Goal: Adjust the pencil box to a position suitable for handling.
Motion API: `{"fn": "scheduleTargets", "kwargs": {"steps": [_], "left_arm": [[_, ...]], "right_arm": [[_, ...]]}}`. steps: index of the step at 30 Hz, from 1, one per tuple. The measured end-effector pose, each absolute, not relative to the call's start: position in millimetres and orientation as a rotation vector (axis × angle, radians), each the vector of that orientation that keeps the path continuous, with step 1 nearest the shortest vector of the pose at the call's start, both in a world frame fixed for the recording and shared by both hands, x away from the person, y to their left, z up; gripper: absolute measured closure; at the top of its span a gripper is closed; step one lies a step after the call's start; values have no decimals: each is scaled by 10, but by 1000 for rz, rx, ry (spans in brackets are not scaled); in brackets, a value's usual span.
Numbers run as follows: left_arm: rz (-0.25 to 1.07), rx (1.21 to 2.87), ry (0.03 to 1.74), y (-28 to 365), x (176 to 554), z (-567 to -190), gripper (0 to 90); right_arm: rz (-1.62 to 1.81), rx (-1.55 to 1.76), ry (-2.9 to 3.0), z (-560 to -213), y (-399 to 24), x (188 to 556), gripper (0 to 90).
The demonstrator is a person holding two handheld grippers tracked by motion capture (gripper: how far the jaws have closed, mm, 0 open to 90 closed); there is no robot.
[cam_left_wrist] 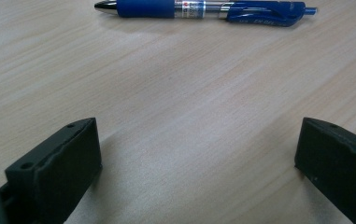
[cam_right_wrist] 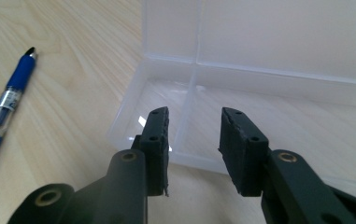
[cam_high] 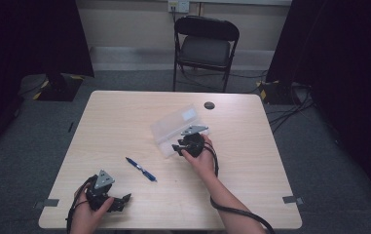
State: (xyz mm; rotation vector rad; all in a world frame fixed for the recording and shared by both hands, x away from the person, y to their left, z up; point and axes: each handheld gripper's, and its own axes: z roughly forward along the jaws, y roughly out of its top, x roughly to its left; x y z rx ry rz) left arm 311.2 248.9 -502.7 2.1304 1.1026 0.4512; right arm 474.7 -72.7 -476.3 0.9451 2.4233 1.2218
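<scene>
left gripper (cam_left_wrist: pixel 199 154) jaws spread wide short of the pen (cam_left_wrist: pixel 203 9); right gripper (cam_right_wrist: pixel 194 147) jaws part-open over the clear box (cam_right_wrist: pixel 278 93), nothing pinched. risk: a clumsy grab rolls that pen away.

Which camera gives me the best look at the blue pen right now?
The left gripper view: the blue pen lies full length across the top, close enough to show its grip, clear barrel and clip. The right gripper view catches it at the left edge, cut off at the bottom. The high view shows it small, mid-table.
</scene>
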Motion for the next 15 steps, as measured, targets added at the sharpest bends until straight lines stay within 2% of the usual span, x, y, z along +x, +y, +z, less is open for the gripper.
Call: {"fn": "scheduleTargets", "kwargs": {"steps": [6,15], "left_arm": [[452,2131,1102,2489,3112,-5026,0],[451,2131,1102,2489,3112,-5026,0]], "right_arm": [[1200,948,2400,-4690,-966,4631,531],[1146,990,2386,-4736,-1487,4387,319]]}}
